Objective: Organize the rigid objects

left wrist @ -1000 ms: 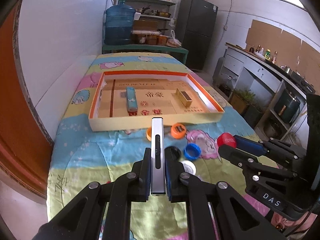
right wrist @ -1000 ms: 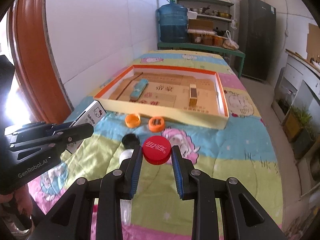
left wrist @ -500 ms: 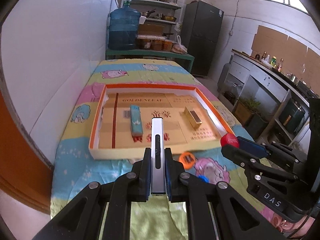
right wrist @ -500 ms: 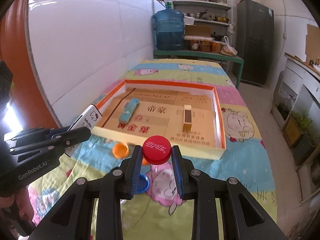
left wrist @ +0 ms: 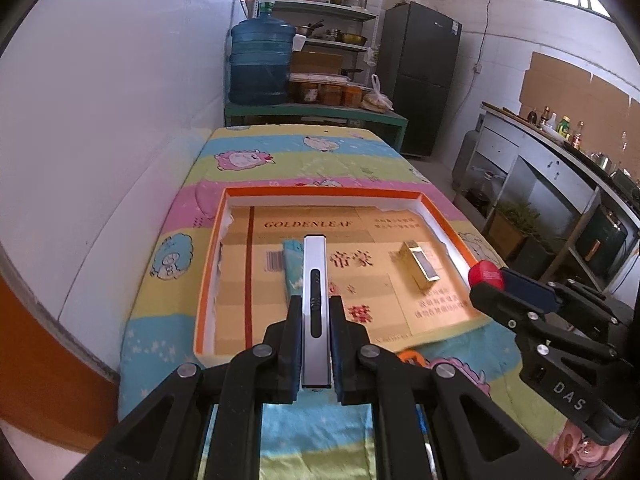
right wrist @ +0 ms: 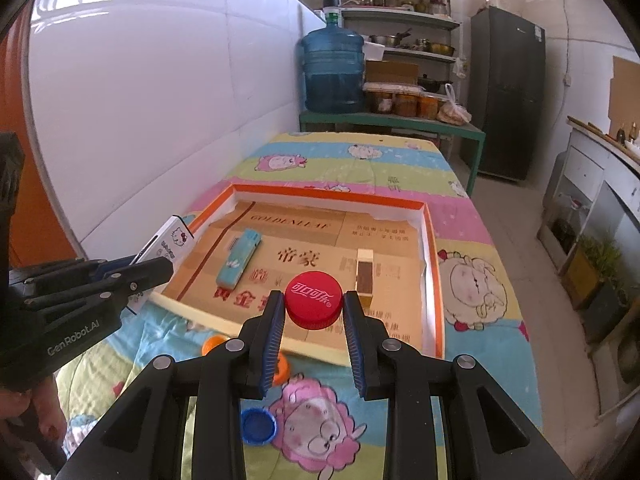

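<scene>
My left gripper is shut on a slim white lighter and holds it over the near part of the orange-rimmed cardboard tray. My right gripper is shut on a red bottle cap, held above the tray's near edge. In the tray lie a light blue lighter and a gold lighter, which also shows in the left wrist view. The right gripper with the red cap shows at the right of the left wrist view. The left gripper holds the white lighter at the tray's left.
Loose caps lie on the cartoon-print cloth before the tray: a blue one and orange ones. A white wall runs along the left. A blue water jug and shelves stand behind the table, a dark fridge to the right.
Both grippers moved forward and up from the loose caps to the tray, keeping their hold on the white lighter and the red cap.
</scene>
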{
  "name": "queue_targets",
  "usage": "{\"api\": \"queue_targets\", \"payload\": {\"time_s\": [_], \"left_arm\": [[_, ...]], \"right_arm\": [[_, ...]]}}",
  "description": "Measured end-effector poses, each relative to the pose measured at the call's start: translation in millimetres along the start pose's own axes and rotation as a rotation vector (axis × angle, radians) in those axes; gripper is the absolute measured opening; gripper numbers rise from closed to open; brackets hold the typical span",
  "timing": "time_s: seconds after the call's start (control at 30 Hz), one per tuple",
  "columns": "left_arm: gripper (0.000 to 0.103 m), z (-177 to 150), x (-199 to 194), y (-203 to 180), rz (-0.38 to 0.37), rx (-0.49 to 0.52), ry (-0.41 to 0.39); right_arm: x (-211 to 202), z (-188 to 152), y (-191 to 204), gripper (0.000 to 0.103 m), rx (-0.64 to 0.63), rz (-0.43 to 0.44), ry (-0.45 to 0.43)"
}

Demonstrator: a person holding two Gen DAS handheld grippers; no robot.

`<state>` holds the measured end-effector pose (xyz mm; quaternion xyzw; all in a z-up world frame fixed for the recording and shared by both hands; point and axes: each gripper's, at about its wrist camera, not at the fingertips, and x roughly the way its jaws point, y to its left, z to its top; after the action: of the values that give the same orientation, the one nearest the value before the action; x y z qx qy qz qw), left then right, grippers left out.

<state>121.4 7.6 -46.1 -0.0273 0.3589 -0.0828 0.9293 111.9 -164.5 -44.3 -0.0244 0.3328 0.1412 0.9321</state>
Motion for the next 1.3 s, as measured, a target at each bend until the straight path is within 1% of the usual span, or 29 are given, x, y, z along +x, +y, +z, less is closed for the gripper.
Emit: {"api": "queue_targets", "payload": {"time_s": [0.3, 0.5, 0.8, 1.3], "left_arm": [[0.012, 18, 23, 14, 0.029, -0.015, 0.013], [0.012, 20, 43, 29, 0.048, -0.04, 0.04], [0.012, 19, 71, 37, 0.063, -0.054, 0.085], [0.012, 20, 99, 44, 0.056, -0.075, 0.12]], "right_arm": [[25, 20, -3, 0.03, 0.004, 0.009, 0.009], [50, 29, -6, 0.03, 0.011, 0.025, 0.04], [86, 28, -10, 0.03, 0.017, 0.026, 0.094], [117, 28, -13, 0.03, 0.025, 0.031, 0.135]]}}
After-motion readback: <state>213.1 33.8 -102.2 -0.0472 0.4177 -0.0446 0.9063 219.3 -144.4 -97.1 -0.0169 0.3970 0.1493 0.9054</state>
